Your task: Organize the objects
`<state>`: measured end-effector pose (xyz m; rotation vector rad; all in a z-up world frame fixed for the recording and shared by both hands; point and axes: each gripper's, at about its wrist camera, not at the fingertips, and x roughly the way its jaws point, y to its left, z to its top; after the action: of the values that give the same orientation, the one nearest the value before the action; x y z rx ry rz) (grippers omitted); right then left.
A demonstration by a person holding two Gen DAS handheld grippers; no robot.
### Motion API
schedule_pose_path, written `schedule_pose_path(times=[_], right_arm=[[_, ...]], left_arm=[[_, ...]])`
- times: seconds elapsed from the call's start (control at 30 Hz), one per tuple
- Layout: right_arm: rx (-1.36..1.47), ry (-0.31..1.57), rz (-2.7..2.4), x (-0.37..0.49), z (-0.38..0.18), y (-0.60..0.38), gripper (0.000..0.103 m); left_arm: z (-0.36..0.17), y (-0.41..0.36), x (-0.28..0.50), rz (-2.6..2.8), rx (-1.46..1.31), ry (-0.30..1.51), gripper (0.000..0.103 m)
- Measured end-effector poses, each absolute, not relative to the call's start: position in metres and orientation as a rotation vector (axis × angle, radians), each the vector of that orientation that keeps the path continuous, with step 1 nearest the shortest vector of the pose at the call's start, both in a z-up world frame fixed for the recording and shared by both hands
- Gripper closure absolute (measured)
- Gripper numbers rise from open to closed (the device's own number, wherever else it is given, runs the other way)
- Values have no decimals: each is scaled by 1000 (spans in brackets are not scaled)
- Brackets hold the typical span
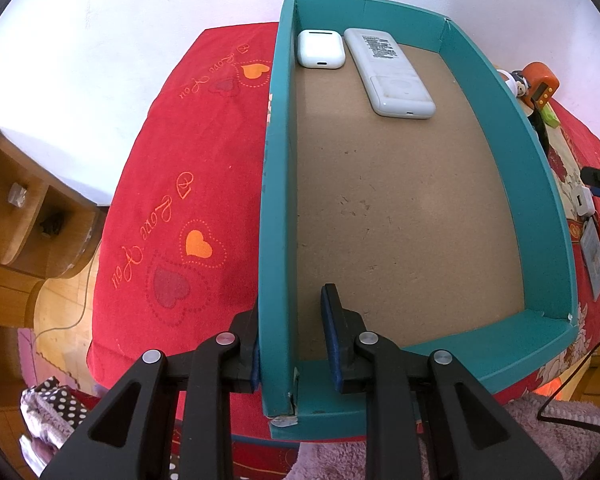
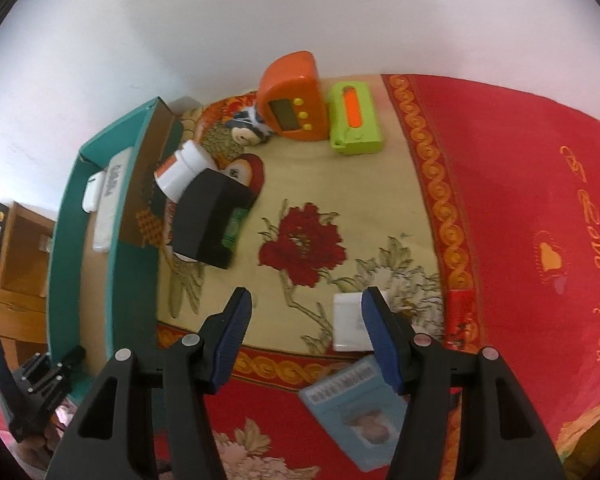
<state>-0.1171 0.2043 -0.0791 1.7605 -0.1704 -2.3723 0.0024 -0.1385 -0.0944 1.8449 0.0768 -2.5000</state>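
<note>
A teal box [image 1: 540, 208] with a brown floor lies on the red bedspread [image 1: 172, 208]. At its far end sit a white earbud case [image 1: 320, 49] and a white remote [image 1: 388, 72]. My left gripper [image 1: 290, 332] is shut on the box's left wall near the front corner, one pad outside and one inside. My right gripper [image 2: 307, 294] hangs open over the floral cloth [image 2: 340, 208], holding nothing. A small white block [image 2: 350, 322] lies just inside its right finger, and a pale blue card [image 2: 360, 412] lies below it.
An orange clock [image 2: 292, 96], a green gadget [image 2: 354, 120], a small figurine [image 2: 248, 130], a white bottle [image 2: 180, 170] and a black box [image 2: 208, 220] lie beyond the right gripper, beside the teal box [image 2: 100, 240]. A wooden shelf [image 1: 20, 220] stands off the bed's left edge.
</note>
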Motion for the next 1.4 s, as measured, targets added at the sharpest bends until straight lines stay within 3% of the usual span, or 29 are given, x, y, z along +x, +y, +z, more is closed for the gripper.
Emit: schedule_pose_path(times=[0.47, 1.23, 1.4], right_arm=[[1803, 33, -2396, -112, -98, 208, 45], [1751, 97, -2366, -109, -102, 204, 46], [1738, 125, -2387, -107, -102, 204, 57]], left_arm=[[-96, -140, 0, -2501, 1845, 76, 79], [-98, -140, -1, -2500, 1846, 73, 79], [-97, -139, -1, -2501, 1847, 70, 79]])
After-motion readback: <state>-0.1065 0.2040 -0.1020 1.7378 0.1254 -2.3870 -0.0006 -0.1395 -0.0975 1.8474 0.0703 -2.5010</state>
